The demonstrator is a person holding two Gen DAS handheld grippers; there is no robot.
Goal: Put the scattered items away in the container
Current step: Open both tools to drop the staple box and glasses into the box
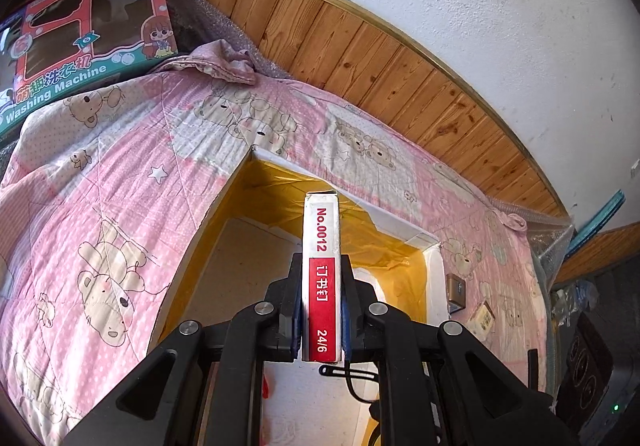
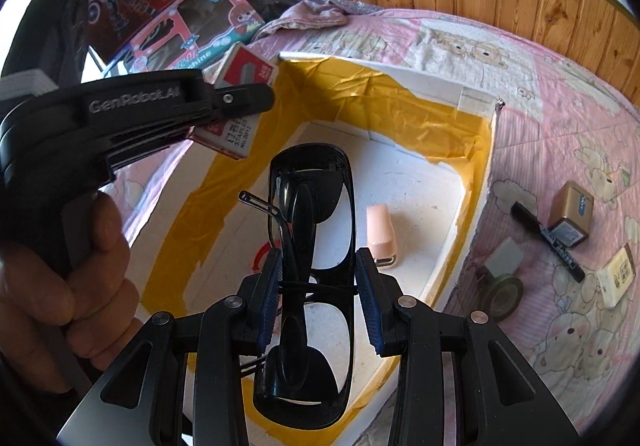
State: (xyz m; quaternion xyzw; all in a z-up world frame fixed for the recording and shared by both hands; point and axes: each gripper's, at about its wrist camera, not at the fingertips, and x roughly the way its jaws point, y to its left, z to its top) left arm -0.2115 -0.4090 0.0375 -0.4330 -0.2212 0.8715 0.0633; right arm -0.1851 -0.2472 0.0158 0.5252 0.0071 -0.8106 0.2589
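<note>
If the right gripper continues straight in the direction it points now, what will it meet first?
Probably the white floor of the foam box. The right gripper, shut on the black glasses, points down into it. The pink stapler lies just right of that line; depth is unclear.

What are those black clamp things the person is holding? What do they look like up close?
Each is a handheld tool of matte black plastic. The right gripper has two angular fingers with ribbed blue pads and round silver screw heads at the joints. The left gripper looks the same; seen from the side, its pistol-like body bears raised "GenRobot.AI" lettering. No sleeve is visible.
</note>
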